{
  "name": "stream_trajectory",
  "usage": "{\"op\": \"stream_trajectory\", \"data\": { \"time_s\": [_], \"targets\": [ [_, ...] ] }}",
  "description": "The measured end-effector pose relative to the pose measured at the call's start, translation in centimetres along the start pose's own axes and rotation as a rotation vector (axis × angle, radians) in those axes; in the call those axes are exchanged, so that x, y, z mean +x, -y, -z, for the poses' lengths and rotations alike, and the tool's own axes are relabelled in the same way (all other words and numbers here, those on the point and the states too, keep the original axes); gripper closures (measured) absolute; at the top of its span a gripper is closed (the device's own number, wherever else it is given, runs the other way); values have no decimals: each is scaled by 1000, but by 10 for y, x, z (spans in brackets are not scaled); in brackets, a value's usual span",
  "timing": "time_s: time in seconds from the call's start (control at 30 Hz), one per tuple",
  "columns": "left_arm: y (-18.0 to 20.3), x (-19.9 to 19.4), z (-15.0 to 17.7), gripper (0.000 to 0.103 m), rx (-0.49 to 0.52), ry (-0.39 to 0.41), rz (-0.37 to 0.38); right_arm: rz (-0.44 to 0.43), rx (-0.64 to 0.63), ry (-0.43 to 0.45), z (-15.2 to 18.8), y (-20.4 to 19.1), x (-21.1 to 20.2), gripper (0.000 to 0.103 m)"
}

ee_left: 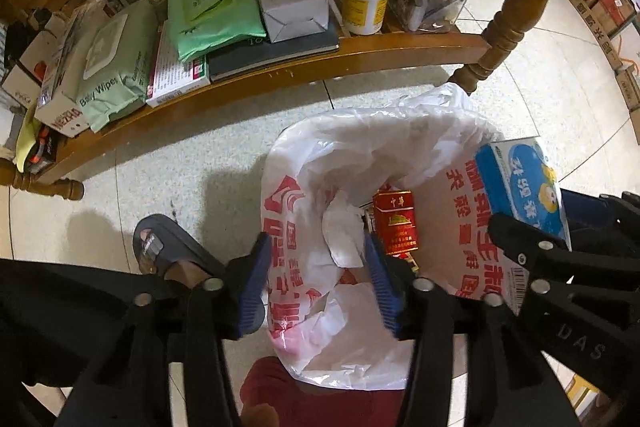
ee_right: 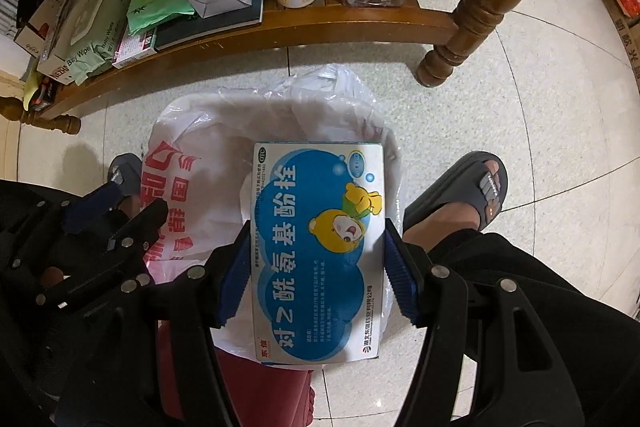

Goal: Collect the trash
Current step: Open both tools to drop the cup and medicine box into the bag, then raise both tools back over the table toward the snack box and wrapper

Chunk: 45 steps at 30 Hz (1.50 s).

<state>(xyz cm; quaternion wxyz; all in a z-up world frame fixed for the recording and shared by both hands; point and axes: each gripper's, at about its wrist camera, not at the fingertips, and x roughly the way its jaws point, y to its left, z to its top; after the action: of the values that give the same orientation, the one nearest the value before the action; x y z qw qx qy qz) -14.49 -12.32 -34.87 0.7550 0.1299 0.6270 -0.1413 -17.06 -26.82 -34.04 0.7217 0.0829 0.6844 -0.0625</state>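
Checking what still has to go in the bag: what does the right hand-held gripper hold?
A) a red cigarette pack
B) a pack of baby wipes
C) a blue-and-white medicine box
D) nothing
C: the right hand-held gripper clamps the blue-and-white medicine box over the white bag.

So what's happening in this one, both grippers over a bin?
A person is collecting trash with a gripper in each hand. The right gripper is clamped on a blue medicine box, held above a bin lined with a white plastic bag. The left gripper hangs open over the bag's mouth with nothing pinched. A red cigarette pack and crumpled tissue already lie inside. The box is not yet dropped.
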Motion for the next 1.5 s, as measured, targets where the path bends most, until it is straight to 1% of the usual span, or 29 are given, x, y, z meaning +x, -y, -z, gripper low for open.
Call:
{"op": "stream_trajectory", "data": {
  "time_s": [0.03,0.07,0.1,0.13,0.17,0.2,0.23,0.37,0.43,0.6,0.63,0.77,0.87,0.93,1.0,1.17,1.23,1.3,1.4,1.5],
  "targets": [
    [-2,0,0,43,-6,-1,-3,8,7,-1,0,1,0,38],
    [-3,0,0,41,-14,-3,-4,8,19,-2,-1,4,1,36],
    [-5,1,-1,35,-23,-7,-9,4,24,-6,-2,6,1,35],
    [-7,1,-1,31,-30,-10,-12,9,32,-9,-2,8,1,29],
    [-9,1,-1,28,-41,-11,-13,19,38,-6,-2,10,1,26],
    [-11,2,-1,22,-50,-15,-18,19,43,-4,-1,12,0,26],
    [-12,2,-1,18,-54,-18,-20,15,44,-6,-1,13,-1,25],
    [-18,-2,-3,8,-74,-11,-40,7,60,3,-1,15,-5,21],
    [-21,-5,-4,8,-92,-6,-32,13,58,3,-1,15,-7,18],
    [-24,-14,-7,8,-112,13,-15,15,68,10,1,16,-14,17],
    [-24,-17,-8,8,-112,22,-16,19,70,8,1,17,-16,14],
    [-25,-40,-15,8,-117,61,14,36,97,19,0,26,-31,14],
    [-26,-67,-24,8,-106,118,30,43,110,55,-2,35,-57,13],
    [-25,-88,-28,8,-84,162,37,37,114,88,-3,42,-83,12],
    [-25,-106,-31,8,-60,192,39,40,105,114,-2,46,-104,9],
    [-27,-144,-36,8,-38,235,71,50,71,157,1,51,-149,9],
    [-29,-163,-39,8,-30,254,93,34,50,188,0,51,-170,9],
    [-30,-181,-43,8,-7,277,92,42,29,211,-2,50,-187,9],
    [-35,-205,-51,8,18,311,115,46,-12,240,-9,48,-218,9],
    [-42,-232,-64,8,63,344,114,56,-59,268,-20,47,-249,9]
  ]
}}
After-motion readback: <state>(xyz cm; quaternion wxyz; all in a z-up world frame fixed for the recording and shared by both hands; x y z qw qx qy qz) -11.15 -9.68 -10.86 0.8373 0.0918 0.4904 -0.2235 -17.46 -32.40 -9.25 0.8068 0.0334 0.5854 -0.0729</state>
